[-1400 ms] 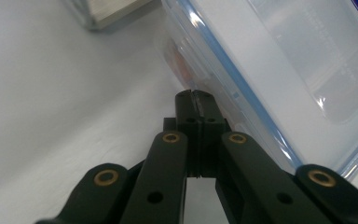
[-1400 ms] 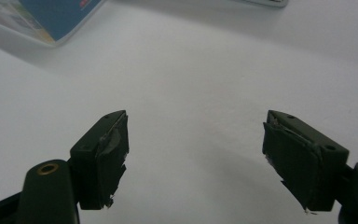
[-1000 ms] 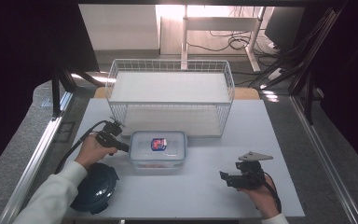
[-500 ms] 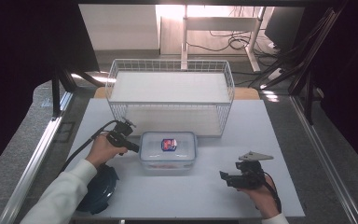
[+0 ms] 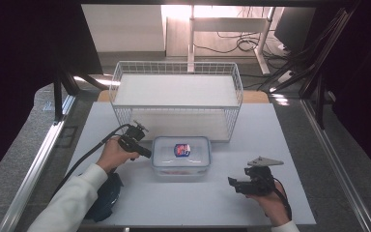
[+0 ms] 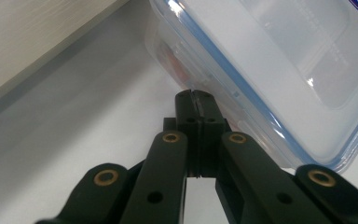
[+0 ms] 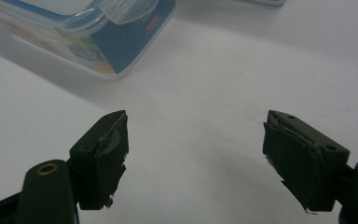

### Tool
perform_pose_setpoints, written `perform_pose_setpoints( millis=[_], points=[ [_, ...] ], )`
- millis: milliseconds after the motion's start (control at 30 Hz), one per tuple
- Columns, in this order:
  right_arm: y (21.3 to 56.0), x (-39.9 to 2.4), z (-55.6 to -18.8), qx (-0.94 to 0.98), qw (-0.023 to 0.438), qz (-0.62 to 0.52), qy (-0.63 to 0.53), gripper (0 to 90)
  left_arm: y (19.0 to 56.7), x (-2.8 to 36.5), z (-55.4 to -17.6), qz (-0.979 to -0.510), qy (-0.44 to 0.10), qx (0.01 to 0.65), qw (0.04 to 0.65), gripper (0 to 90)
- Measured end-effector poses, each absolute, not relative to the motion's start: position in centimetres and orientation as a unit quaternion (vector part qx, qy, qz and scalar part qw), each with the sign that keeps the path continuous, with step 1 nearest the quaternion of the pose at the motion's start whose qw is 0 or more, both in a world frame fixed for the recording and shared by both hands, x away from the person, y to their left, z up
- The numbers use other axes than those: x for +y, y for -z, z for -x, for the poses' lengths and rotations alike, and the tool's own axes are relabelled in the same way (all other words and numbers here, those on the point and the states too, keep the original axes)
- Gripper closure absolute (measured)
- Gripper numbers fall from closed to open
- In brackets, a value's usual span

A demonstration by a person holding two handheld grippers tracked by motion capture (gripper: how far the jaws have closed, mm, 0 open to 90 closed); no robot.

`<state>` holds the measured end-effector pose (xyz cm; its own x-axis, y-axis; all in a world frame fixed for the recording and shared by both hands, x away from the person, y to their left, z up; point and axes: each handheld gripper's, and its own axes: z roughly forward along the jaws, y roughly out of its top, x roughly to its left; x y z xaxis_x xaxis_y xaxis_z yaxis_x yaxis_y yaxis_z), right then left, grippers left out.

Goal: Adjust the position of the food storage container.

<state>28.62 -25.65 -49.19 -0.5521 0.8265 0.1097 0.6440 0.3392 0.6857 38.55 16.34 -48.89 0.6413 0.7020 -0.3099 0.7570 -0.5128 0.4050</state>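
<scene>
- Container [image 5: 181, 155]: clear glossy plastic, smooth lid, blue seal.
- Basket [image 5: 176, 79]: thin white-coated metal wire.
- Surface [image 5: 198, 203]: matt, smooth, white.
- Left tool [image 6: 193, 100]: matt black plastic.

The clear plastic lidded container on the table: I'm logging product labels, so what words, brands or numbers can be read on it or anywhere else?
Nothing can be read.
Blue and red sticker on the lid of the clear plastic lidded container: too small and blurred.
Blue paper label on the container's side wall, right gripper view: a short line of red print, too blurred.
Faint embossed marks in the lid, left gripper view: illegible.
</scene>
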Motion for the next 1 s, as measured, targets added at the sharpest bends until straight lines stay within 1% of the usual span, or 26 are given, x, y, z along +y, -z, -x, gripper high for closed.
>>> perform_pose_setpoints(
  millis=[233,467,533,633,667,700,767,833,900,933,1000],
  points=[
    [49.2,-25.6,-28.6,0.808,0.129,-0.455,-0.351,21.9,48.9,15.2,-38.6,-0.869,0.057,0.415,0.263,90.0],
    [49.2,-25.7,-28.7,0.808,0.130,-0.456,-0.351,21.9,48.9,15.1,-38.7,-0.867,0.061,0.417,0.265,90.0],
    [49.2,-25.7,-28.6,0.807,0.129,-0.457,-0.351,21.9,48.9,15.2,-38.7,-0.866,0.055,0.418,0.269,90.0],
    [49.1,-25.9,-28.6,0.805,0.131,-0.458,-0.354,21.9,48.2,16.1,-38.4,-0.871,0.015,0.418,0.257,90.0],
    [49.1,-25.9,-28.6,0.805,0.131,-0.458,-0.354,21.9,48.2,16.1,-38.4,-0.871,0.015,0.418,0.257,90.0],
    [49.0,-26.0,-28.5,0.805,0.132,-0.457,-0.355,21.9,47.5,17.0,-37.9,-0.870,-0.003,0.419,0.259,90.0],
    [49.0,-26.0,-28.5,0.804,0.132,-0.457,-0.356,21.9,47.0,17.5,-37.6,-0.866,-0.010,0.425,0.263,90.0],
    [48.9,-26.1,-28.5,0.804,0.133,-0.457,-0.357,21.9,45.8,19.4,-36.3,-0.858,-0.038,0.436,0.270,90.0],
    [48.9,-26.1,-28.5,0.804,0.132,-0.457,-0.357,21.9,45.2,20.8,-35.1,-0.851,-0.056,0.443,0.277,90.0],
    [48.9,-26.1,-28.5,0.804,0.132,-0.457,-0.357,21.9,45.2,20.8,-35.1,-0.851,-0.056,0.443,0.277,90.0],
    [48.8,-26.0,-28.4,0.805,0.132,-0.455,-0.358,21.9,44.6,22.2,-33.7,-0.842,-0.077,0.452,0.284,90.0]
  ],
)
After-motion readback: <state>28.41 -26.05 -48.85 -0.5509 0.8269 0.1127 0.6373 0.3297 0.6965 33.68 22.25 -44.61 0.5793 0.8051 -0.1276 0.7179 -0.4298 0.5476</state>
